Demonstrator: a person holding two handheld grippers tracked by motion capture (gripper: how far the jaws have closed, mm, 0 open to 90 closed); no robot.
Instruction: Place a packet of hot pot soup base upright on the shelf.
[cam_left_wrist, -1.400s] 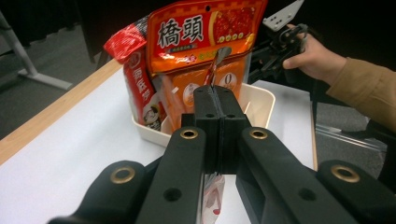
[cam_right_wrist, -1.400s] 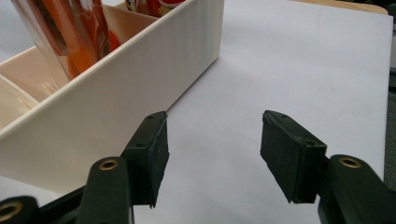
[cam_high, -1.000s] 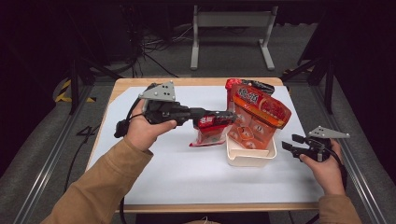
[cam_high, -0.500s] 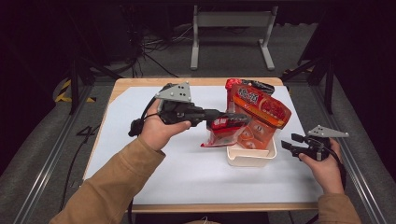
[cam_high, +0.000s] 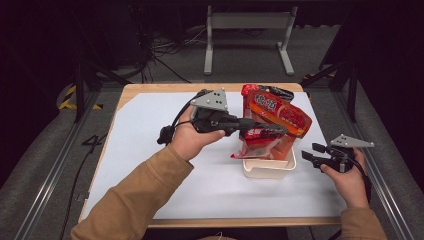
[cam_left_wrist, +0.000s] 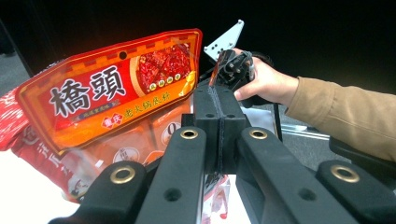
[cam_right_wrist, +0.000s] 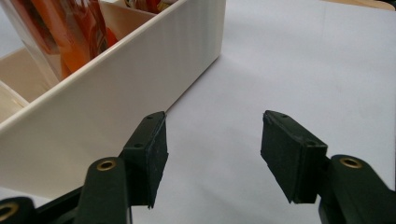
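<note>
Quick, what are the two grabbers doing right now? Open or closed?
Left gripper: closed on a red snack pouch, lifted over the white bin.
Right gripper: open, holding nothing, beside the bin.

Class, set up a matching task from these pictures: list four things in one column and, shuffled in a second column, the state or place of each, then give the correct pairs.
Column 1
1. left gripper
2. right gripper
3. white bin
4. orange sauce pouch

Column 2
A. stands leaning in the bin
B. jaws apart, holding nothing, low over the white sheet
C. jaws shut on a small red packet
D. sits on the white sheet, holding pouches

Pairs: 1-C, 2-B, 3-D, 4-A
</note>
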